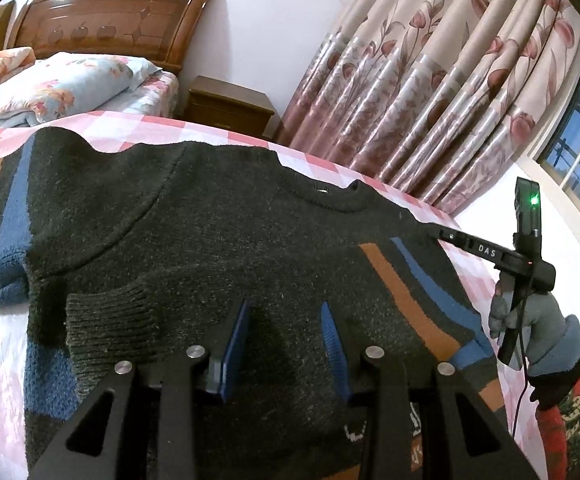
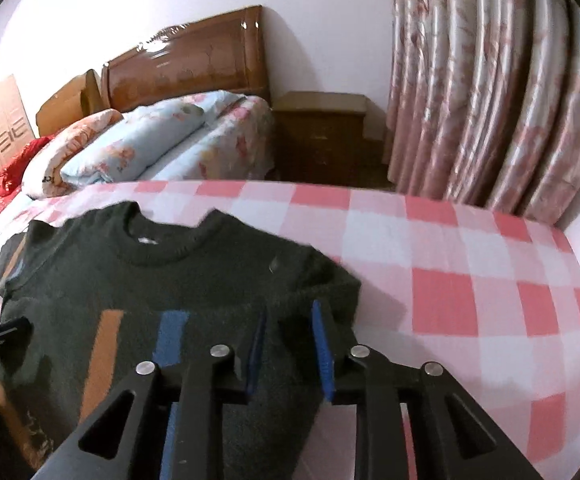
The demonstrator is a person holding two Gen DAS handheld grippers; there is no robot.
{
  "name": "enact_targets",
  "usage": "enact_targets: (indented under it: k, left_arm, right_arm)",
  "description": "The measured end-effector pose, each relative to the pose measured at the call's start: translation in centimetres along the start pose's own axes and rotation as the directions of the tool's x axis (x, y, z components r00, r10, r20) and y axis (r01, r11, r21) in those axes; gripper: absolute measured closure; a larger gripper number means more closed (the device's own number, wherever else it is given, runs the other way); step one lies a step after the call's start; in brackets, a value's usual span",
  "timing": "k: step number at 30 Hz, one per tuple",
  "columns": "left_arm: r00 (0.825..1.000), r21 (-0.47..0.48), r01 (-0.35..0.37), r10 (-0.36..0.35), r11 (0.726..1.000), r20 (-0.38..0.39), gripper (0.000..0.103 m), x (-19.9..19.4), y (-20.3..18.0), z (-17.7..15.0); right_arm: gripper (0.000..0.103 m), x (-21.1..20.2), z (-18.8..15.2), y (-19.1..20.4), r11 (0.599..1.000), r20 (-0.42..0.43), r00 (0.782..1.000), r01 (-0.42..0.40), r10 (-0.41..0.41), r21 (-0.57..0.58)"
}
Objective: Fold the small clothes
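Observation:
A small dark knit sweater [image 1: 210,220] with orange and blue stripes lies on the pink checked bed sheet [image 1: 210,128], both sleeves folded across its body. My left gripper [image 1: 286,308] hovers over the sweater's middle with its jaws apart and nothing between them; a ribbed cuff [image 1: 110,320] lies just left of it. My right gripper [image 2: 290,312] is over the sweater [image 2: 130,280] at its right shoulder fold, jaws apart with dark knit bunched between the blue pads [image 2: 323,352]. The right gripper also shows from the side in the left wrist view [image 1: 429,232], at the sweater's right edge.
A wooden headboard [image 1: 114,16], pillows [image 1: 58,88] and folded bedding sit at the far end of the bed. A wooden nightstand [image 2: 325,136] stands beside it. Floral curtains [image 1: 429,80] hang on the right, with a window [image 1: 577,128]. Bare checked sheet [image 2: 469,280] lies right of the sweater.

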State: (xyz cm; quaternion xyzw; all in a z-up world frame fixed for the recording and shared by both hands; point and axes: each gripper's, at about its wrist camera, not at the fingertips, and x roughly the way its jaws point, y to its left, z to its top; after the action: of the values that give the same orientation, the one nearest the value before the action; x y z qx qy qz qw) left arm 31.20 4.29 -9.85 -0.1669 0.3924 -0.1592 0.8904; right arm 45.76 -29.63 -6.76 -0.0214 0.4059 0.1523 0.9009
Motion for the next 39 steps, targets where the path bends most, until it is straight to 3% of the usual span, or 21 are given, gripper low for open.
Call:
enact_targets:
  k: [1,3,8,10,11,12,15,16,17,18,20,25,26,27,29,31,33,34,35,38,39]
  left_arm:
    - [1.0,-0.001,0.001,-0.001,1.0,0.0,0.065,0.0,0.0,0.0]
    - [1.0,-0.007,0.004,-0.004,1.0,0.0,0.065,0.1,0.0,0.1]
    - [1.0,-0.011,0.009,-0.009,1.0,0.0,0.065,0.1,0.0,0.2]
    - [1.0,-0.015,0.013,-0.013,1.0,0.0,0.065,0.1,0.0,0.2]
    - [1.0,-0.017,0.015,-0.015,1.0,0.0,0.065,0.1,0.1,0.2]
    - [1.0,-0.017,0.016,-0.016,1.0,0.0,0.065,0.1,0.2,0.2]
    - [1.0,-0.023,0.024,-0.024,0.999,0.0,0.065,0.0,0.4,0.2]
    - [1.0,-0.023,0.024,-0.024,0.999,0.0,0.065,0.0,0.4,0.2]
    - [1.0,-0.025,0.027,-0.027,0.999,0.0,0.064,0.0,0.5,0.2]
    - [1.0,-0.027,0.029,-0.029,0.999,-0.001,0.064,0.0,0.5,0.3]
    - [0.999,-0.03,0.037,-0.037,0.999,0.0,0.064,0.0,0.6,0.3]
    - [0.995,-0.115,0.101,-0.099,0.988,0.023,0.064,-1.4,2.5,0.5]
    - [0.99,-0.171,0.133,-0.125,0.976,0.059,0.064,-2.5,3.9,0.5]
    - [0.985,-0.222,0.162,-0.142,0.961,0.1,0.064,-3.6,5.1,0.4]
    - [0.961,-0.372,0.232,-0.152,0.899,0.232,0.064,-6.9,9.7,-0.3]
    - [0.948,-0.5,0.231,-0.077,0.835,0.309,0.064,-9.5,14.6,-1.0]
    - [0.938,-0.588,0.215,0.003,0.78,0.347,0.064,-11.4,19.0,-1.5]
    - [0.933,-0.637,0.204,0.049,0.743,0.356,0.064,-12.4,21.3,-1.9]
    - [0.921,-0.699,0.213,0.098,0.683,0.377,0.064,-13.7,24.1,-2.7]
    - [0.908,-0.775,0.249,0.138,0.581,0.396,0.064,-14.5,29.0,-3.5]
    - [0.911,-0.785,0.249,0.139,0.568,0.389,0.064,-14.3,30.0,-3.3]
  right_arm:
    - [0.073,0.6,0.1,0.0,1.0,-0.009,1.0,0.018,-0.018,-0.009]
    - [0.072,2.0,0.0,-0.4,1.0,-0.055,0.998,0.027,-0.028,-0.015]
    - [0.075,1.1,1.2,-0.5,0.999,-0.019,0.999,0.046,-0.046,0.011]
    - [0.074,2.0,1.1,-0.4,0.999,-0.052,0.998,0.037,-0.037,0.009]
    - [0.051,2.8,0.9,-0.4,0.999,-0.08,0.996,0.034,-0.034,0.0]
    - [0.039,2.8,1.0,-0.5,1.0,-0.067,0.997,0.027,-0.027,-0.004]
    - [0.048,2.4,1.7,-0.7,0.998,-0.11,0.993,0.047,-0.041,0.049]
    - [0.032,1.5,1.9,-0.1,0.994,-0.111,0.99,0.099,-0.092,0.051]
    - [0.031,0.2,1.9,0.8,0.993,-0.085,0.991,0.106,-0.103,0.042]
    - [0.0,-1.0,1.7,1.8,0.996,-0.051,0.995,0.083,-0.082,0.031]
    - [0.0,-3.0,0.7,4.5,0.999,-0.019,0.998,0.054,-0.055,-0.003]
    - [0.0,-2.8,-4.5,12.0,0.98,-0.091,0.992,0.068,-0.086,-0.185]
    - [0.0,-2.1,-5.7,12.7,0.973,-0.107,0.987,0.095,-0.12,-0.208]
    - [0.0,-2.5,-6.1,12.7,0.975,-0.065,0.99,0.111,-0.126,-0.192]
    - [0.0,-2.6,-6.5,11.9,0.981,-0.056,0.99,0.121,-0.131,-0.15]
    - [0.0,-2.4,-6.9,10.4,0.994,-0.053,0.994,0.093,-0.097,-0.064]
    - [0.0,-2.3,-7.0,10.4,0.994,-0.048,0.994,0.091,-0.094,-0.055]
    - [0.0,-2.3,-7.0,10.7,0.993,-0.047,0.994,0.099,-0.102,-0.063]
    - [0.0,-2.3,-7.0,10.8,0.992,-0.046,0.993,0.105,-0.108,-0.069]
    - [0.0,-2.4,-7.1,11.0,0.994,-0.047,0.994,0.095,-0.098,-0.059]
    - [0.0,-2.4,-7.1,11.1,0.994,-0.047,0.994,0.095,-0.098,-0.059]
